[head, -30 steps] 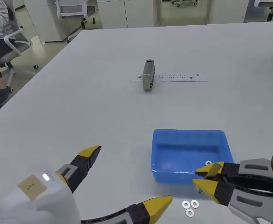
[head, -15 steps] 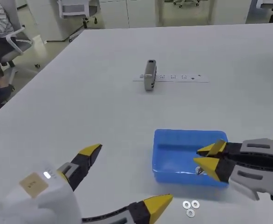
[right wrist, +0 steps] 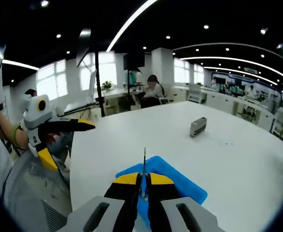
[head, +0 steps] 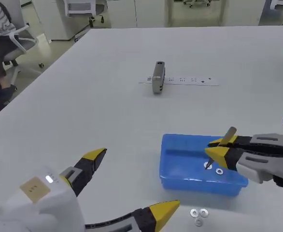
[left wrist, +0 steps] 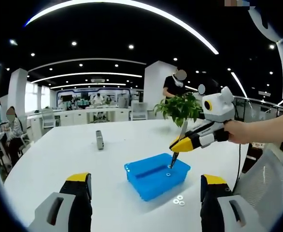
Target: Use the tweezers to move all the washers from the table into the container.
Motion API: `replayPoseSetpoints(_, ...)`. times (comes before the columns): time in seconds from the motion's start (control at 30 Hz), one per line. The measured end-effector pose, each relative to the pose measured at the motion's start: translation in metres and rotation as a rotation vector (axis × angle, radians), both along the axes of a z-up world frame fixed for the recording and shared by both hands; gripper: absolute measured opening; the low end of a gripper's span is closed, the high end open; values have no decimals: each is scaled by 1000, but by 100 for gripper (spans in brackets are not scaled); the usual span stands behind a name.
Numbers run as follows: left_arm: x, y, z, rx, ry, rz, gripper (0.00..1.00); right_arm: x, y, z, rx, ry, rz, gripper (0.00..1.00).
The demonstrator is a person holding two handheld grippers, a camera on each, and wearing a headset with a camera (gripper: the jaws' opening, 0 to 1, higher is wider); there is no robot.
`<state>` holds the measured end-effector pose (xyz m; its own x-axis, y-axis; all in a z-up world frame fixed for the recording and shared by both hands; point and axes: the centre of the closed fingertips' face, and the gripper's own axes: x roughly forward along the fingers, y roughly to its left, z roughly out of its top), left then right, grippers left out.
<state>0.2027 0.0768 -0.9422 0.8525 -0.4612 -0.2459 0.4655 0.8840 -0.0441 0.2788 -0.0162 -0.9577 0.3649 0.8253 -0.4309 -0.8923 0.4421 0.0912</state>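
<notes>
A blue container [head: 180, 159] stands on the white table [head: 107, 111]. My right gripper [head: 218, 150] is shut on thin metal tweezers [head: 214, 157] that slant down into the container. A washer [head: 208, 166] is at the tweezers' tip; I cannot tell whether it is pinched. Another washer [head: 219, 171] lies on the container floor. Three washers [head: 198, 215] lie on the table just in front of the container. My left gripper [head: 129, 183] is wide open at the near left, holding nothing. In the right gripper view the tweezers [right wrist: 144, 166] rise from shut jaws over the container [right wrist: 180, 186].
A grey device [head: 158, 77] stands on a white strip [head: 190, 80] at mid-table, well beyond the container. A person sits on a chair [head: 6, 43] off the table's far left. The table surface left of the container is bare.
My right gripper has moved with the tweezers from the loose washers in front of the container to over its inside, with a washer at the tip. The left gripper has stayed put.
</notes>
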Motion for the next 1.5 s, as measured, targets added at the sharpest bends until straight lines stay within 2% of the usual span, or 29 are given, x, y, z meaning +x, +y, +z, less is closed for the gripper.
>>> replayPoseSetpoints(0.1,0,0,0,0,0,1,95,9,0,-8,22,56,2,2)
replayPoseSetpoints(0.13,0,1,-1,2,2,2,95,10,1,-11,40,102,2,2)
replayPoseSetpoints(0.2,0,1,0,0,1,1,95,16,0,-15,55,138,-11,2)
replayPoseSetpoints(0.33,0,-1,-1,2,2,-4,95,23,-3,-33,-8,161,-11,2)
replayPoseSetpoints(0.43,0,-1,-1,3,4,-5,95,25,-3,-43,-19,191,-11,2)
replayPoseSetpoints(0.53,0,-1,-2,1,5,-5,95,29,-5,-51,-42,199,-17,2)
replayPoseSetpoints(0.73,0,-1,-2,6,8,-8,95,41,-7,-61,-49,232,-49,2)
replayPoseSetpoints(0.87,0,-1,-1,-1,8,-6,95,41,-6,-67,-59,256,-57,2)
replayPoseSetpoints(1.03,0,-1,0,-2,1,-6,95,41,-5,-68,-70,233,-54,3)
replayPoseSetpoints(1.17,0,-1,-2,4,7,-8,95,42,-5,-69,-77,231,-53,3)
replayPoseSetpoints(1.5,-1,-1,-1,-1,4,-7,95,39,-8,-64,-54,210,-60,3)
